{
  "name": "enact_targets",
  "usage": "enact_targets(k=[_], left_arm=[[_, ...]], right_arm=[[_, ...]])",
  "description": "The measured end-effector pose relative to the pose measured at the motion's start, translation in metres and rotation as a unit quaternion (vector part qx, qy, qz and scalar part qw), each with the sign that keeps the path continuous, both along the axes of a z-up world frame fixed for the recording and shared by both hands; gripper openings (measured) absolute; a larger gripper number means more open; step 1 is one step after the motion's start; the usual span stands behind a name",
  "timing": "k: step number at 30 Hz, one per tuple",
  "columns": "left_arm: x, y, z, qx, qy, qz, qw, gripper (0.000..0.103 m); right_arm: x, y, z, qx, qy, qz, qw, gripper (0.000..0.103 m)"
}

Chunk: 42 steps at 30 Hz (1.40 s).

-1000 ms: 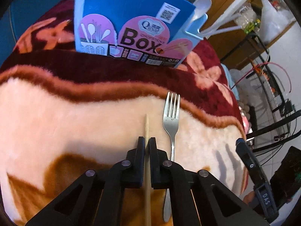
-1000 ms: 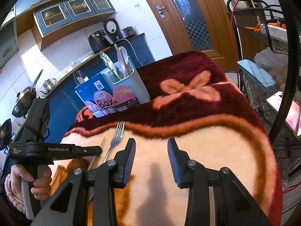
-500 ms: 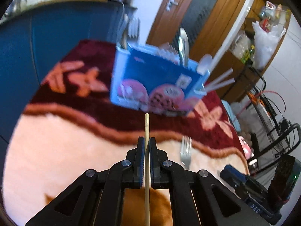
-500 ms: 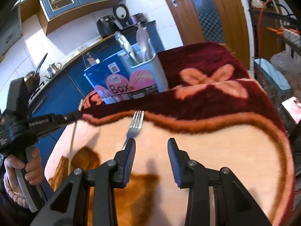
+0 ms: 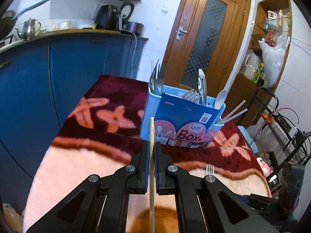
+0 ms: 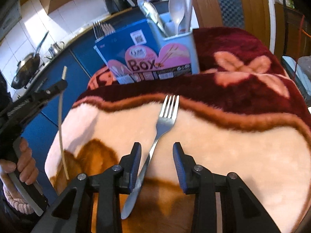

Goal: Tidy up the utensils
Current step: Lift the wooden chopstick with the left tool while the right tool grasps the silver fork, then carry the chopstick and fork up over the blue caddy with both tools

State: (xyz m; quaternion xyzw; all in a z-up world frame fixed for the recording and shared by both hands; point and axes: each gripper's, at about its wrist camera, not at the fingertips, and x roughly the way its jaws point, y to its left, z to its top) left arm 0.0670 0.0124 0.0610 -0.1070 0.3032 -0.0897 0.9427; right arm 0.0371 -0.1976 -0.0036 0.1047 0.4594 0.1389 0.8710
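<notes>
My left gripper is shut on a single wooden chopstick, held in the air and pointing toward the blue utensil box. The box stands on the dark red part of the blanket and holds forks, spoons and chopsticks. In the right wrist view the left gripper holds the chopstick at the left. My right gripper is open, low over the handle of a steel fork lying on the cream part of the blanket. The fork's tines show in the left wrist view.
A plush red and cream blanket covers the table. Blue kitchen cabinets stand to the left with a kettle and pots on the counter. A wooden door is behind the box. Wire racks stand at the right.
My left gripper lifted the chopstick off the blanket and raised it toward the box. My right gripper moved left and down until the fork's handle lies between its open fingers.
</notes>
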Motion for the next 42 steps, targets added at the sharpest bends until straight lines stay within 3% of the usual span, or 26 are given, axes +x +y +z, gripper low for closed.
enact_targets(k=[12, 15, 19, 23, 31, 42], left_arm=[[0.002, 0.011, 0.003, -0.013, -0.033, -0.016, 0.9992, 0.004], [0.004, 0.012, 0.003, -0.009, -0.037, -0.019, 0.9991, 0.004], [0.007, 0.014, 0.007, -0.005, -0.045, -0.023, 0.9987, 0.004], [0.010, 0.017, 0.013, -0.007, -0.059, -0.026, 0.9979, 0.004], [0.015, 0.017, 0.035, -0.016, -0.091, -0.018, 0.9956, 0.004], [0.036, 0.000, 0.069, -0.009, -0.146, -0.008, 0.9892, 0.004]], right_arm=[[0.037, 0.021, 0.001, -0.071, 0.090, 0.030, 0.993, 0.029], [0.045, 0.024, 0.001, -0.097, 0.103, 0.026, 0.990, 0.015], [0.046, 0.029, 0.001, -0.117, 0.101, 0.023, 0.988, 0.013], [0.041, 0.017, 0.002, -0.074, 0.088, 0.011, 0.993, 0.007], [0.016, -0.002, 0.007, -0.011, 0.025, 0.005, 1.000, 0.006], [-0.002, -0.013, 0.033, 0.039, -0.090, -0.011, 0.995, 0.006]])
